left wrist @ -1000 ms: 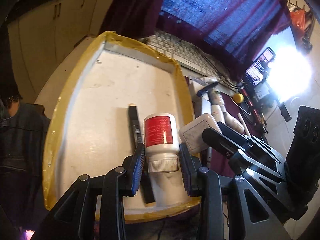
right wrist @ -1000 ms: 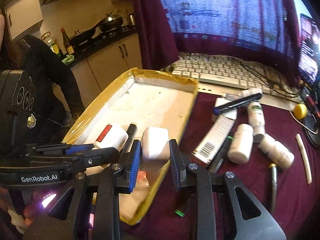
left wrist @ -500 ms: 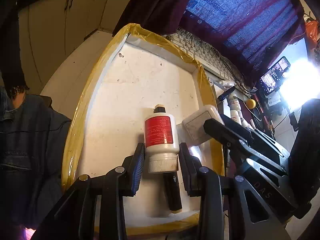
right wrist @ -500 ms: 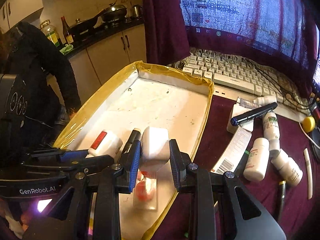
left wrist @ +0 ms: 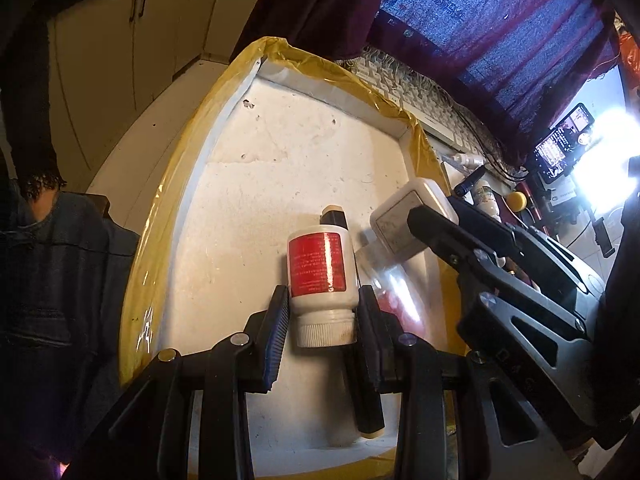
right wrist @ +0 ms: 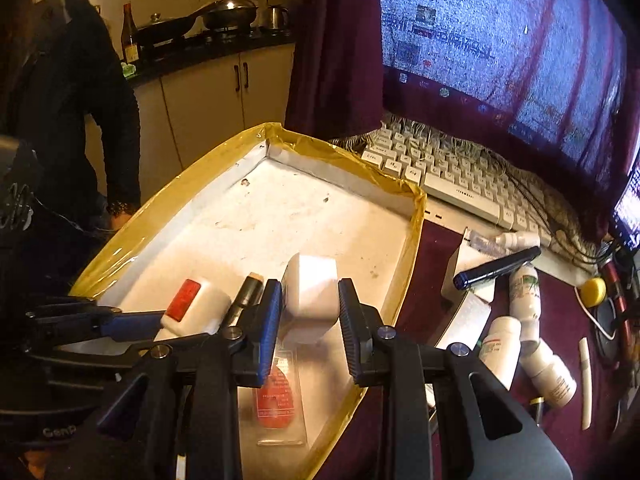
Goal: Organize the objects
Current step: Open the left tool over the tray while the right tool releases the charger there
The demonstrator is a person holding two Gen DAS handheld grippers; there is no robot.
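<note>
Bottle [left wrist: 321, 276] (red label) is pinched in left tongs [left wrist: 322, 312] over the tray [right wrist: 348, 152]; right tongs [right wrist: 310, 312] pinch a white adapter [right wrist: 310, 288]. Crowded release risks collision.

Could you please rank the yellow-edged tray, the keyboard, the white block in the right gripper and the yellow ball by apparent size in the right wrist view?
1. yellow-edged tray
2. keyboard
3. white block, though nearness to the camera enlarges it
4. yellow ball

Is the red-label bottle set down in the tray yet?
No. The left gripper grips the red-label bottle, held above the tray.
</note>
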